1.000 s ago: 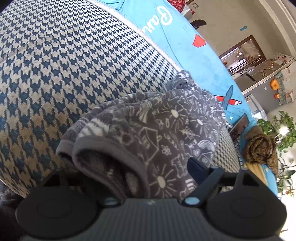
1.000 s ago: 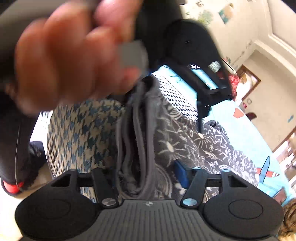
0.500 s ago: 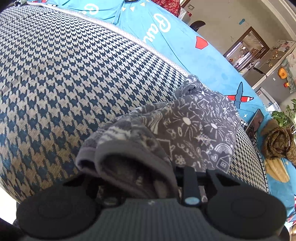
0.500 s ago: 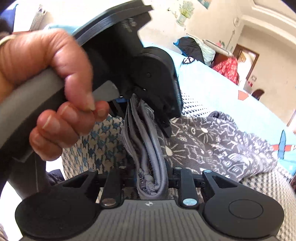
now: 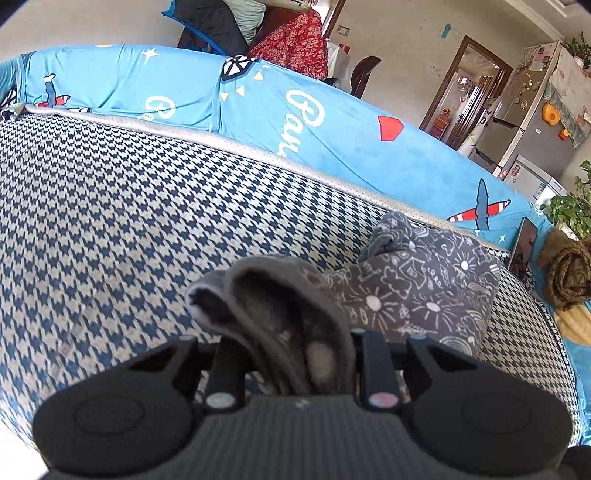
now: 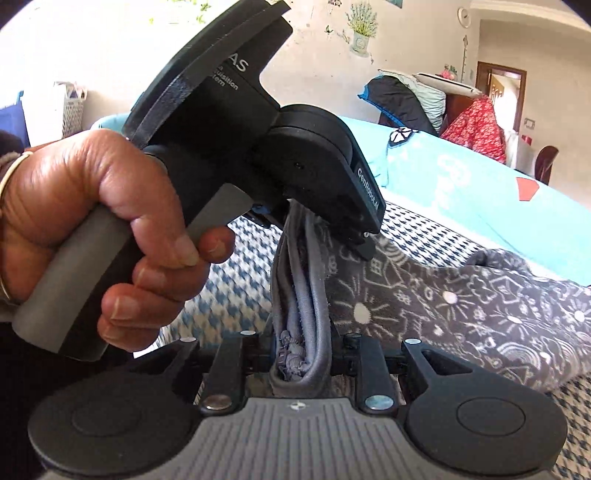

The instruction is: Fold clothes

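Note:
A grey garment (image 5: 417, 295) printed with white doodles lies bunched on the houndstooth sofa seat (image 5: 110, 229). My left gripper (image 5: 295, 354) is shut on its thick hemmed edge, which rises in a folded hump between the fingers. In the right wrist view the same grey garment (image 6: 480, 314) trails off to the right, and my right gripper (image 6: 299, 358) is shut on a bundle of its grey hem layers. Just ahead of it the other gripper's black body (image 6: 295, 162), held by a person's hand (image 6: 92, 221), clamps the same hem from above.
A blue printed cover (image 5: 295, 110) drapes the sofa back. A brown bundle (image 5: 565, 273) and green plant (image 5: 569, 210) sit at the far right. Piled clothes (image 5: 258, 29), a doorway and a fridge stand behind.
Both grippers went from open around the hem to shut on it. The left view has tipped up to show the room, and the hem now stands lifted off the seat.

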Motion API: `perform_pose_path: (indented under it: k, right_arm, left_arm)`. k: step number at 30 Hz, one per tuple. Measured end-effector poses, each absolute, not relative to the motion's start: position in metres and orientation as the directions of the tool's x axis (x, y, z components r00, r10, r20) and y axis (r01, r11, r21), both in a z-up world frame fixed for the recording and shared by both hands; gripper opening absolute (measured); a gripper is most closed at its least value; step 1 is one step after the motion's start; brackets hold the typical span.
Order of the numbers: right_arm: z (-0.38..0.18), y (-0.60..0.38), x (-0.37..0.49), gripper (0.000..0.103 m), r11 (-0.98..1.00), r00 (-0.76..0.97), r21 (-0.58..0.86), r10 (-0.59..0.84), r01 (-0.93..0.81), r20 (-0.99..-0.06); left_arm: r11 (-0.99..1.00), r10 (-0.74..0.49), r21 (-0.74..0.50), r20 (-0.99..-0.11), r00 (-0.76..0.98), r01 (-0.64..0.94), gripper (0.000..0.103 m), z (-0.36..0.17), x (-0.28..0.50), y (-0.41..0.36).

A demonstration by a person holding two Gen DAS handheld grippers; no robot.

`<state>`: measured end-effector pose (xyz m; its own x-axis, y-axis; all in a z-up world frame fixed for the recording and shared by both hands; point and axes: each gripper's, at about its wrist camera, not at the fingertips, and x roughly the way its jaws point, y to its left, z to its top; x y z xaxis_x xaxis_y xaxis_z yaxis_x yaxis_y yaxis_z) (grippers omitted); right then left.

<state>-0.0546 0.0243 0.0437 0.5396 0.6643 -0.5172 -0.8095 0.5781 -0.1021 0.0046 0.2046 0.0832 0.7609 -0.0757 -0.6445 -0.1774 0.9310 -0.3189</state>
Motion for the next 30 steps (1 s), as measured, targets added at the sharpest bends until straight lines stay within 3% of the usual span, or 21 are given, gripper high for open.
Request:
perform_pose_path:
  k: [12, 15, 19, 21, 22, 23, 25, 30]
  right_arm:
    - [0.052, 0.092, -0.015, 0.022, 0.511, 0.400, 0.104, 0.770, -0.853, -0.497]
    - [0.045, 0.099, -0.003, 0.022, 0.499, 0.363, 0.138, 0.769, -0.856, -0.527]
    - [0.035, 0.107, 0.011, 0.026, 0.483, 0.311, 0.185, 0.766, -0.856, -0.563]
    - [0.030, 0.111, 0.019, 0.030, 0.475, 0.284, 0.208, 0.765, -0.855, -0.578]
    - [0.032, 0.105, 0.020, 0.036, 0.463, 0.271, 0.215, 0.771, -0.860, -0.575]
    - [0.036, 0.099, 0.020, 0.039, 0.451, 0.264, 0.216, 0.779, -0.866, -0.569]
    - [0.048, 0.084, 0.019, 0.047, 0.439, 0.281, 0.175, 0.785, -0.882, -0.553]
    - [0.071, 0.046, 0.047, 0.050, 0.451, 0.352, 0.070, 0.776, -0.890, -0.523]
  left_arm:
    - [0.920, -0.032, -0.314, -0.655, 0.755, -0.234, 0.022, 0.086, 0.031, 0.286]
    - [0.906, 0.020, -0.295, -0.686, 0.727, -0.303, 0.028, 0.075, 0.037, 0.300]
    - [0.878, 0.063, -0.264, -0.764, 0.642, -0.401, 0.045, 0.055, 0.042, 0.308]
    - [0.871, 0.101, -0.226, -0.788, 0.608, -0.437, 0.062, 0.051, 0.043, 0.308]
    - [0.865, 0.133, -0.201, -0.791, 0.596, -0.460, 0.080, 0.052, 0.043, 0.309]
    - [0.853, 0.173, -0.181, -0.787, 0.592, -0.489, 0.090, 0.053, 0.041, 0.312]
    - [0.812, 0.216, -0.202, -0.768, 0.603, -0.548, 0.092, 0.059, 0.033, 0.322]
    - [0.707, 0.195, -0.374, -0.713, 0.674, -0.601, 0.096, 0.066, 0.014, 0.342]
